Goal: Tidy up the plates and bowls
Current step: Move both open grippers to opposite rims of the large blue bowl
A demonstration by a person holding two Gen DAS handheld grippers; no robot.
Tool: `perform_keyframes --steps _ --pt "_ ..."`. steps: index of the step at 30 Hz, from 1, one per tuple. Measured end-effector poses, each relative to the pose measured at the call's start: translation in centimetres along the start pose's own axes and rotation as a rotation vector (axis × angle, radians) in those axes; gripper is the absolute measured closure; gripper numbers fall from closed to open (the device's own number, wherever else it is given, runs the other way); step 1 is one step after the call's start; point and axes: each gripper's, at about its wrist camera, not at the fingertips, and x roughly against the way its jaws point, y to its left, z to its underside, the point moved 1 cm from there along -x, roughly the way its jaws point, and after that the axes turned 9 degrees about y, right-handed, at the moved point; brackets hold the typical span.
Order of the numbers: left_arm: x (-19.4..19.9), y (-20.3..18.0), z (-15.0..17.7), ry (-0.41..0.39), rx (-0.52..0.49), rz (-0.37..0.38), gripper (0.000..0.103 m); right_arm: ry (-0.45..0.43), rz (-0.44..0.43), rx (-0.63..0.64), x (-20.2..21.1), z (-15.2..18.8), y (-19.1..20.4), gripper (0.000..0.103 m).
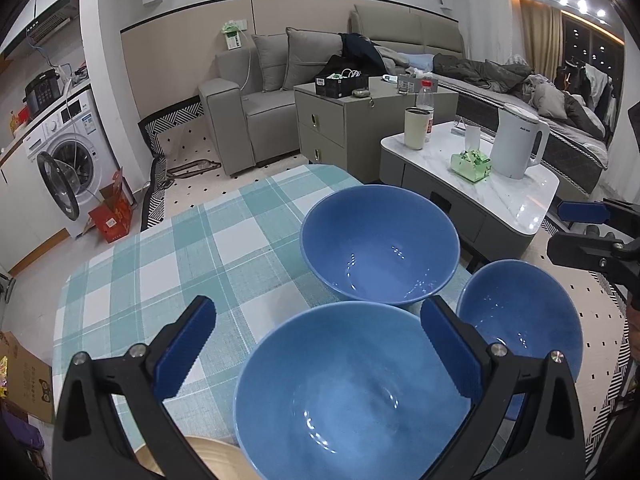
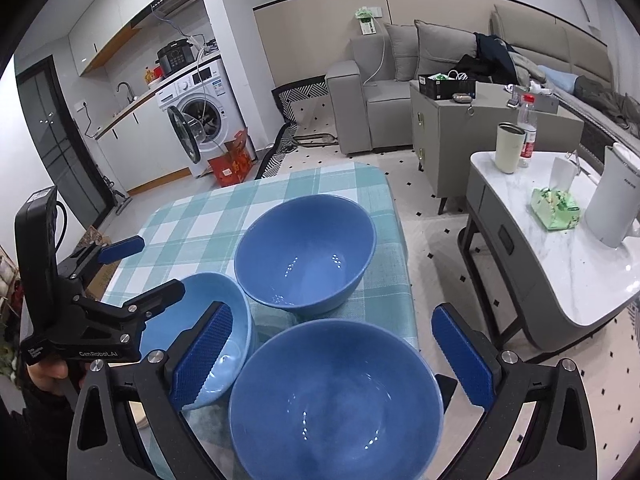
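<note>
Three blue bowls sit on the counter (image 1: 160, 264). Left hand-held gripper (image 1: 316, 348) hangs released over the pale bowl (image 1: 352, 392); right hand-held gripper (image 2: 332, 356), released, over another bowl (image 2: 336, 404).

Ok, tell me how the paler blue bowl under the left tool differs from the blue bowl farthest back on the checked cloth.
1. Colour: the paler bowl is light sky blue; the far bowl is a deeper blue.
2. Place: the paler bowl sits near the table's front edge; the far bowl sits further in.
3. Tool: the open left tool hangs over the paler bowl; no tool is over the far bowl.

Both stand upright and empty on the checked cloth.
</note>
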Motion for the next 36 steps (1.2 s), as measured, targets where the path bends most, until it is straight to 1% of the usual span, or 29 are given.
perform_keyframes --steps 11,17,18,19,20,24,28,33,36 --pt "-2.8 1.2 -1.1 0.043 0.025 0.006 0.0 0.076 -0.031 0.008 -4.2 -2.4 -0.1 0.002" --pt "-3.8 1.6 -1.5 0.058 0.025 0.005 0.0 0.104 -0.043 0.011 -6.2 -3.4 -0.2 0.011" --pt "-4.0 1.7 -1.6 0.063 0.029 0.007 0.0 0.115 -0.042 0.013 -6.7 -3.6 -0.2 0.016" --pt "-4.3 1.8 -1.6 0.068 0.033 0.008 0.0 0.125 -0.04 0.016 -7.0 -3.6 -0.2 0.024" --pt "-4.5 1.8 -1.6 0.073 0.036 0.012 0.0 0.141 -0.036 0.017 -7.4 -3.6 -0.3 0.026" --pt "-5.4 1.9 -2.1 0.089 0.04 0.026 0.0 0.186 -0.031 0.005 -9.2 -4.0 -0.7 0.029" --pt "-6.5 1.9 -2.3 0.106 0.041 0.038 0.0 0.197 -0.034 -0.017 -10.1 -4.1 -1.6 0.03" --pt "-7.8 2.0 -2.5 0.131 0.062 0.072 0.001 0.222 -0.044 -0.037 -11.3 -4.1 -2.2 0.034" --pt "-8.3 2.0 -2.7 0.142 0.063 0.078 0.002 0.231 -0.047 -0.039 -11.8 -4.0 -2.1 0.037"
